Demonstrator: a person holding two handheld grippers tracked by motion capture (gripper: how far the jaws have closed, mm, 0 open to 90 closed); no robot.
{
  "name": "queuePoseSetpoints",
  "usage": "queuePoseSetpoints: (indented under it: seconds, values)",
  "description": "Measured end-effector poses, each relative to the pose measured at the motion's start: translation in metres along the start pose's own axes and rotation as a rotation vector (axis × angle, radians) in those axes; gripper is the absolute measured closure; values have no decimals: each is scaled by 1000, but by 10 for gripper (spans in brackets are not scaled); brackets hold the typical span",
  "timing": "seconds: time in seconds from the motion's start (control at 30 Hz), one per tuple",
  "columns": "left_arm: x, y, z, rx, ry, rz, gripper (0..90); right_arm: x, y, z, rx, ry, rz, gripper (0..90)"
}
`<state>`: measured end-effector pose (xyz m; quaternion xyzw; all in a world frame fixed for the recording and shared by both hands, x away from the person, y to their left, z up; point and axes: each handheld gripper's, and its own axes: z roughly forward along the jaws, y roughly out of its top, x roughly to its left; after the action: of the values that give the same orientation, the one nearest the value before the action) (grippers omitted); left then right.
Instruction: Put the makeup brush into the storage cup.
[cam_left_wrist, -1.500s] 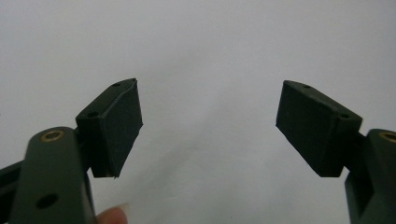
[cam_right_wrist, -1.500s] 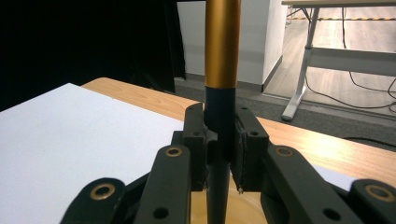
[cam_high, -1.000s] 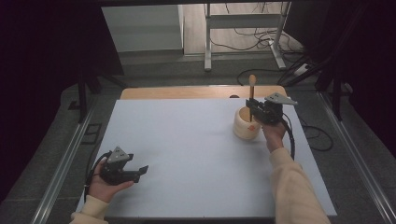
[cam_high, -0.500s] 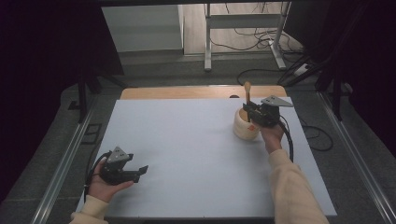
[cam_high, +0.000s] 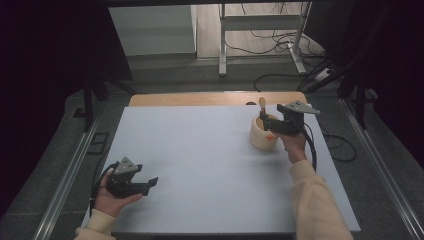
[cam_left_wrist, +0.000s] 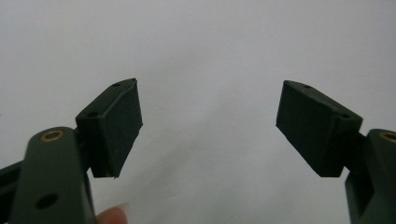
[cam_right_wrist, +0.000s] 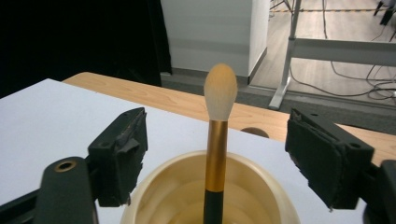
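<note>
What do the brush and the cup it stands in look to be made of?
Brush: soft pale bristle tuft, likely synthetic or hair; shiny gold ferrule that looks metallic; glossy black handle, material unclear. Cup: cream, smooth with a slight sheen, probably plastic or glazed ceramic.

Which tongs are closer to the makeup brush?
Right. The right tongs stand open around the makeup brush in the cup; the left tongs rest far across the table.

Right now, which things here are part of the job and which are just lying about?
In the job:
brush, standing in the cup
cup
right gripper, open around the brush

Just about:
left gripper, open over bare table
white table
cables on the floor
</note>
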<state>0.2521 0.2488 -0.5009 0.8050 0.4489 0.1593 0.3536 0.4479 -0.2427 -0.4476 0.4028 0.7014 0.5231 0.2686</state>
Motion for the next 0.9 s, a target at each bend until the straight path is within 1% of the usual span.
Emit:
queuePoseSetpoints:
  seconds: [0.07,0.17,0.3,0.53,0.67,0.9]
  values:
    - [0,0,0,0,-1,1,229,-1,1,-1,13,14,-4,182]
    - [0,0,0,1,-1,2,228,-2,1,-2,26,31,6,162]
    - [0,0,0,0,-1,1,228,0,1,-3,52,49,-8,142]
    - [1,0,0,1,0,2,228,7,5,-8,79,60,-29,117]
    - [1,1,0,1,2,1,227,12,7,-14,96,65,-43,107]
    - [1,1,0,1,4,2,226,16,7,-28,113,74,-58,97]
